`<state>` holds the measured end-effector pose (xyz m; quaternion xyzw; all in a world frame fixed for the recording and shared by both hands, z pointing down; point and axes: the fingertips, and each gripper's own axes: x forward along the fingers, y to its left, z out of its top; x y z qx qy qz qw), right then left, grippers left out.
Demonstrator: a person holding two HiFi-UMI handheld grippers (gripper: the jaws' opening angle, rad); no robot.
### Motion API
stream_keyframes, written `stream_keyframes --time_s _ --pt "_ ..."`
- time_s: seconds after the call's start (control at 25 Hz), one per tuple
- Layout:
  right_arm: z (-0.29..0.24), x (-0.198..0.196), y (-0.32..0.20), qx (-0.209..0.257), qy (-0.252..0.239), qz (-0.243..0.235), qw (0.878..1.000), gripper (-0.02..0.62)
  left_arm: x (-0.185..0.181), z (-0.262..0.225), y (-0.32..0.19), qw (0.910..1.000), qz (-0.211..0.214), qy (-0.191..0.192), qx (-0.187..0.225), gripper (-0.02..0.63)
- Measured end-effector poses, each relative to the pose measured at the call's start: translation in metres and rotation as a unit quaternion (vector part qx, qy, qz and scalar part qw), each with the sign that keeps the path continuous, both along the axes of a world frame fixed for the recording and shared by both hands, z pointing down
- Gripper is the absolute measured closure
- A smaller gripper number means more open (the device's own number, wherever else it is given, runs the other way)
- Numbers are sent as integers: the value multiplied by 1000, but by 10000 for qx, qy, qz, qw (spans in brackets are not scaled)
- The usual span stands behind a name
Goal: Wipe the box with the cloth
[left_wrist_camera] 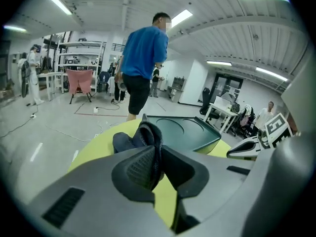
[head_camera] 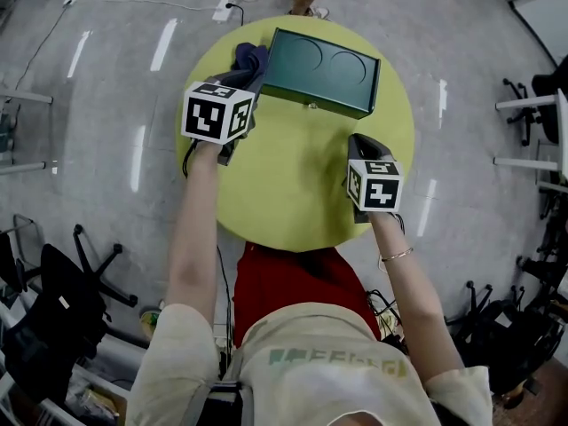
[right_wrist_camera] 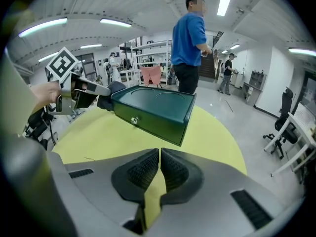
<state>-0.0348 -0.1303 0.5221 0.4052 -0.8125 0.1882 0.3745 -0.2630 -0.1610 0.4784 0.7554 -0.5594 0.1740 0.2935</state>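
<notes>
Cloth pinched, box at the table's far side

The left hand-held gripper (left_wrist_camera: 159, 157) clamps the limp, light-looking cloth (head_camera: 250, 59), bunched just beside the left end of the green box (head_camera: 324, 69) on the yellow table (head_camera: 293, 185). The right hand-held gripper (right_wrist_camera: 159, 164) is closed on nothing. The box looks rigid and may slide, so bracing its right end seems wise.

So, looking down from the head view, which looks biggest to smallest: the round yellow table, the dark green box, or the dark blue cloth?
Largest: round yellow table.
Then: dark green box.
Smallest: dark blue cloth, though it is partly covered, so its full size is unsure.
</notes>
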Motion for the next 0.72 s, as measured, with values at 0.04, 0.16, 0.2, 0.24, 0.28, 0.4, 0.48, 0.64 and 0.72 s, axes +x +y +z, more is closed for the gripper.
stream_keyframes --time_s 0.04,0.16,0.2,0.24,0.28,0.4,0.48,0.64,0.72 --pt "0 0 2 3 -6 -15 10000 555 1 1 4 10000 -15 -17 -11 549" --pt "-1 0 7 20 -20 -63 10000 555 3 3 15 10000 -57 -5 -39 549" --pt "-1 0 10 24 -25 -76 10000 555 4 3 19 10000 -62 -4 -53 549" --pt "-1 0 12 28 -30 -86 10000 555 5 4 23 10000 -64 -7 -70 549" --pt "-1 0 15 30 -35 -96 9999 555 6 5 28 9999 -63 -10 -88 549" --pt "-1 2 21 37 -57 -117 9999 555 12 9 40 9999 -47 -27 -145 549" --pt "-1 4 25 43 -80 -121 9999 555 18 11 48 9997 5 -125 -186 549" --pt "-4 9 37 73 -137 -68 9999 555 35 5 72 9985 243 -436 -225 549" --pt "-6 12 42 98 -191 5 9998 555 45 -3 84 9977 387 -486 -260 549"
